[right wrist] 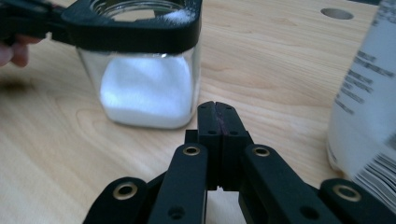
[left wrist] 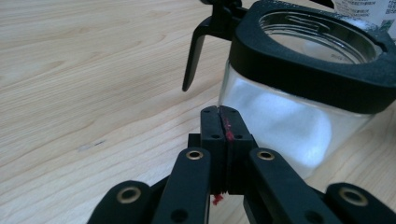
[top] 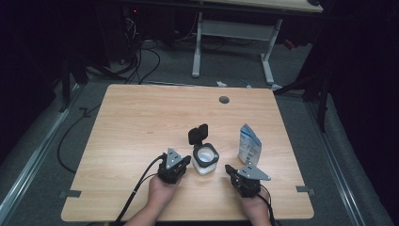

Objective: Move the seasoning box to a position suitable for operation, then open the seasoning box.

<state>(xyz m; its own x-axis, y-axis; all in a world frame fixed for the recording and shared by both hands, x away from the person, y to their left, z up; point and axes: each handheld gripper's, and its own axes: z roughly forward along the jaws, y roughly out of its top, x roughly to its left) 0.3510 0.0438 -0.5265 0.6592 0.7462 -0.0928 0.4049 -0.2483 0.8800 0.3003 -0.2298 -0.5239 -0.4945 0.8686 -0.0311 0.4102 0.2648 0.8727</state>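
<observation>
Jar (top: 205,159) stands open between both tools; left tool (top: 184,162) and right tool (top: 229,169) pressed together, empty.

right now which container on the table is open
The glass jar: its black lid is flipped up, showing white powder inside. The white pouch to its right stands upright.

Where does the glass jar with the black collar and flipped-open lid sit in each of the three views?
High view: the glass jar stands at centre, between the left gripper and the right gripper.
Left gripper view: the jar is upper right, just beyond the shut jaws.
Right gripper view: the jar is upper left.
Shared landmark: the white pouch, at the top right corner and at the right edge.
</observation>
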